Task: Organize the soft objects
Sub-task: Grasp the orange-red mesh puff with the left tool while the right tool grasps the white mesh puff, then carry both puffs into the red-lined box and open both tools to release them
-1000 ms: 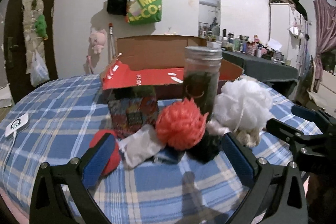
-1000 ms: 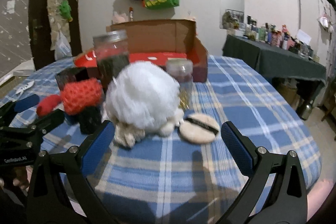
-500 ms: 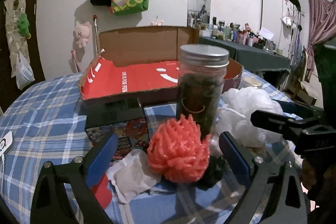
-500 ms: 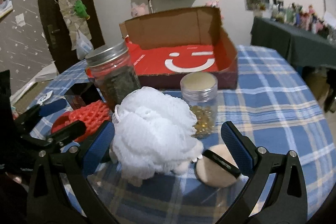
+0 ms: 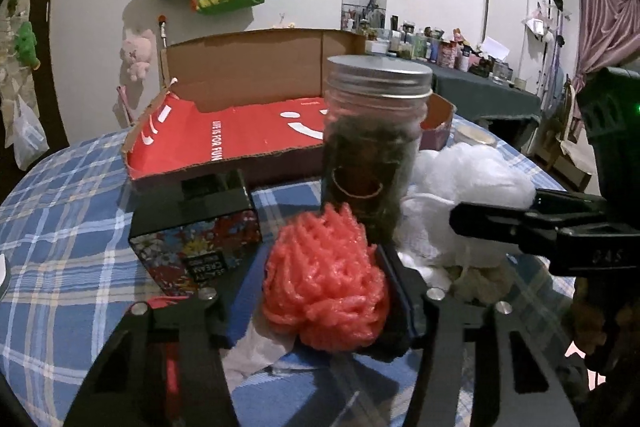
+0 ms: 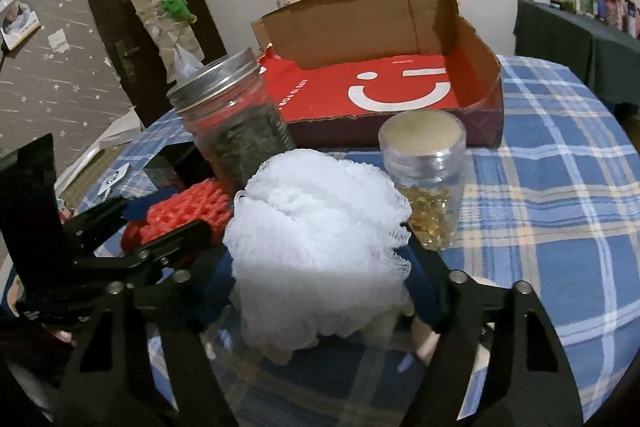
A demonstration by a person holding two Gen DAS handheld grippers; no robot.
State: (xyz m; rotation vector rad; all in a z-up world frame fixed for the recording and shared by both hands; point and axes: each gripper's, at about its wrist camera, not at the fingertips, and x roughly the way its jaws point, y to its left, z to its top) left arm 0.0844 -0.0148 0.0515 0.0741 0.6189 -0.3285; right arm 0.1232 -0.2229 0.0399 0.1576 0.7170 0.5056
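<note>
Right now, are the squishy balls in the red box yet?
Not yet. The red box has nothing in it. In hand: the left gripper is closing around the pink puff, and the right gripper is closing around the white puff. Both puffs sit on the blue checked table. Left: lifting them into the box.

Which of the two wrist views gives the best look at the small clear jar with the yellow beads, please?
The right wrist view: the small clear jar stands unobstructed behind the white mesh puff, showing lid, wall and yellow contents. The left wrist view shows only a sliver of its lid behind the tall jar.
</note>
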